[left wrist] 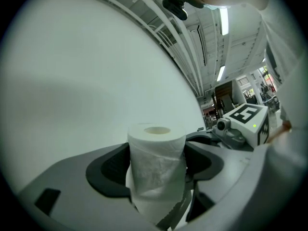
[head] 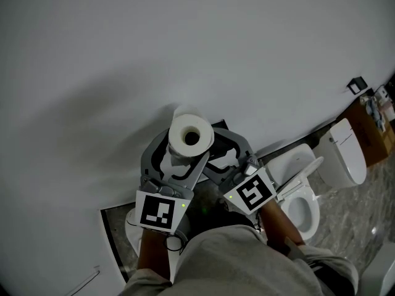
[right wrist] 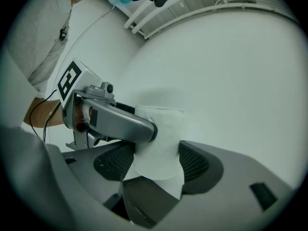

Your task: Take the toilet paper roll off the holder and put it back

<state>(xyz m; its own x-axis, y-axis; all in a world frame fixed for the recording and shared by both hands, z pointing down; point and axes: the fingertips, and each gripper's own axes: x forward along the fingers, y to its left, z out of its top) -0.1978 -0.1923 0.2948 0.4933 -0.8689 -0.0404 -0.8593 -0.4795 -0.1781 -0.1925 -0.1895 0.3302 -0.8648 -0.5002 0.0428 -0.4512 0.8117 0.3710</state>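
Observation:
The white toilet paper roll (head: 191, 135) stands on end in front of the white wall, its core hole facing up at me. My left gripper (head: 185, 150) is shut on its curved sides; in the left gripper view the roll (left wrist: 156, 162) fills the gap between both dark pads. My right gripper (head: 210, 148) comes in from the right at a crossing angle. In the right gripper view the roll (right wrist: 159, 138) sits between its pads, touching both, with a loose sheet (right wrist: 169, 179) hanging below. A left finger (right wrist: 125, 121) presses the roll's near side. No holder shows in any view.
A plain white wall (head: 185, 42) fills the upper half of the head view. Two white toilets (head: 301, 197) (head: 343, 152) stand to the right, with a brown box (head: 369, 134) beyond them. A dark-edged floor panel (head: 110, 233) lies at the lower left. My trouser leg (head: 247, 264) is below.

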